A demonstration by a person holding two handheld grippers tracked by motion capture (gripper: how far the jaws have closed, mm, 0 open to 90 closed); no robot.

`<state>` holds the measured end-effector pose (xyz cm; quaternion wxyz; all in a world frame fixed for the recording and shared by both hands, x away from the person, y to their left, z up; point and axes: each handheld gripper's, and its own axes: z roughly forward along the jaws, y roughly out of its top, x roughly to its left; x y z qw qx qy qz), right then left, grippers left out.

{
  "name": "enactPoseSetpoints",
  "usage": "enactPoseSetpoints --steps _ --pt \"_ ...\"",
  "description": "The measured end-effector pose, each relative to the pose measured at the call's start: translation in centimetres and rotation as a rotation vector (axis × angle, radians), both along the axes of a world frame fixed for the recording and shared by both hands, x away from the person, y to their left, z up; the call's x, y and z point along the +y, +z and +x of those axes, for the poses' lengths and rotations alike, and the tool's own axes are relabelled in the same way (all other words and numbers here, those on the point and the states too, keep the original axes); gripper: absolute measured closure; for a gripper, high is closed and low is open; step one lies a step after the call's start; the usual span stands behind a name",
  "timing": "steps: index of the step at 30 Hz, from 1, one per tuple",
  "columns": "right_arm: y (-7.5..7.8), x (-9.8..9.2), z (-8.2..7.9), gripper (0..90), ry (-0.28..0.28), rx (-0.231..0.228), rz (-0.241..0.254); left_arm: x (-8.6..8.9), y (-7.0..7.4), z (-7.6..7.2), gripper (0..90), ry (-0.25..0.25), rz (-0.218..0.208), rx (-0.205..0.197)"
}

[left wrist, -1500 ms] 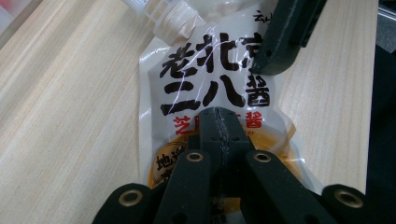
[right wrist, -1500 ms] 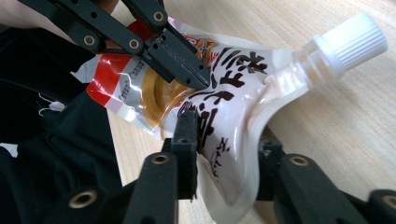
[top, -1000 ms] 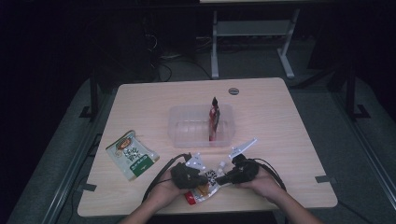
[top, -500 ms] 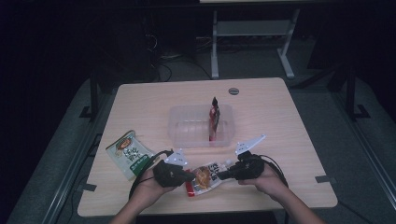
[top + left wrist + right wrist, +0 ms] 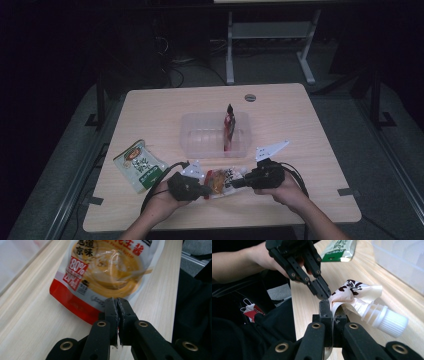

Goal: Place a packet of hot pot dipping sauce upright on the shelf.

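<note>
1. Here, near the front edge of the table (image 5: 300, 115), the person holds a spouted sauce pouch (image 5: 220, 181) between the two grippers, just above the wood.
2. The left gripper (image 5: 117, 305) has its jaws pinched together on the pouch's red bottom edge; in its own view the pads meet with only the thin film between them.
3. The right gripper (image 5: 332, 308) is clamped on the pouch's upper edge, beside the white screw cap (image 5: 390, 321), and the film curls up out of its closed jaws.
4. In the right gripper view the left gripper comes in from the upper left, its tips set on the pouch's far edge.
5. The pouch hangs stretched between the two grips; its front shows an orange-yellow sauce picture and a red band along the bottom.
6. Behind the pouch, mid-table, stands a clear plastic bin (image 5: 200, 137) with a dark red packet (image 5: 228, 127) upright inside it.
7. A green-and-white snack bag (image 5: 140, 165) lies flat on the table to the left, near the left hand (image 5: 160, 202) and apart from the pouch.
</note>
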<state>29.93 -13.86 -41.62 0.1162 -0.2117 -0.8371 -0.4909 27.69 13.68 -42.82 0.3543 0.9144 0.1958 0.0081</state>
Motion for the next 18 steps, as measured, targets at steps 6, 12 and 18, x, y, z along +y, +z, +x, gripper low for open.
enactPoseSetpoints --steps 6,12,18 --pt "1.0 0.5 0.0 89.8 0.02 -0.024 0.019 -0.6 0.3 0.0 86.7 0.002 -0.027 -0.016" --pt "1.4 1.1 0.0 89.8 0.043 -0.03 0.04 -1.2 0.3 0.2 86.8 -0.001 -0.045 -0.026" --pt "1.8 0.7 0.1 89.8 0.044 -0.038 0.046 0.1 1.2 0.8 86.6 0.049 -0.065 -0.051"
